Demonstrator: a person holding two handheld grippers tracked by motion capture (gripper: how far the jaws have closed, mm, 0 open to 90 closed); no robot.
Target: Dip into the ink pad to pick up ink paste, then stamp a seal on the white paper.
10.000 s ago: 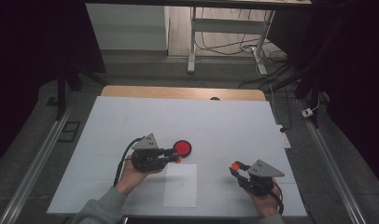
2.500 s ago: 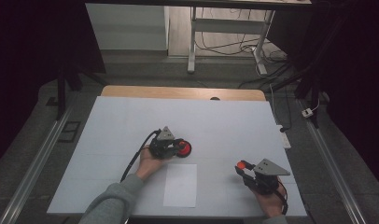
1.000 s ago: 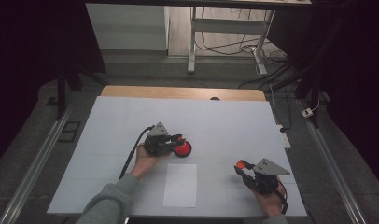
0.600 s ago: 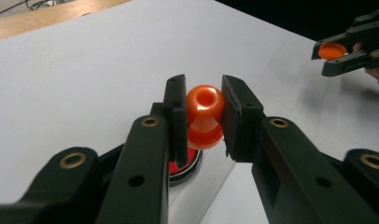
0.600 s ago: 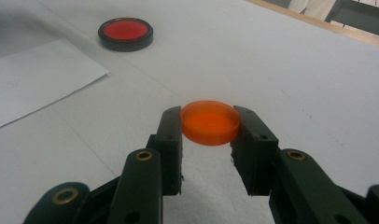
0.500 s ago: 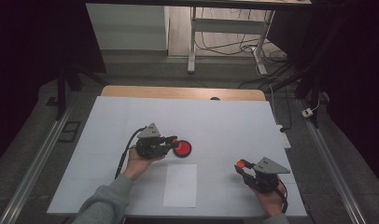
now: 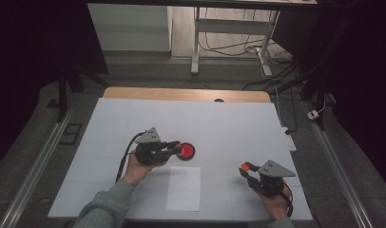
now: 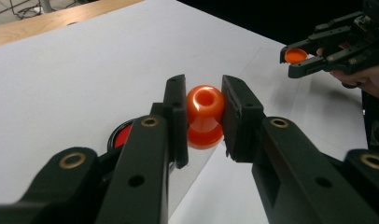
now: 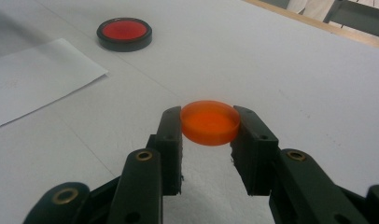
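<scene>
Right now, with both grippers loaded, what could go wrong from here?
1. The left gripper pinches the orange stamp only at its round knob, so it might swivel or slip.
2. The right gripper holds the orange cap by its thin rim; it could pop out.
3. The stamp hangs above the red ink pad, off the white paper.

An orange stamp [image 8: 205, 115] with a round knob top and a flared base is gripped by its knob, raised above the white table surface [image 7: 229, 128], base pointing down. A shallow orange cap [image 9: 209, 122], a flat disc, is pinched level at its rim, clear of the surface. A round black ink pad with a red centre [image 7: 186, 151] lies flat on the table, just beside the stamp.
</scene>
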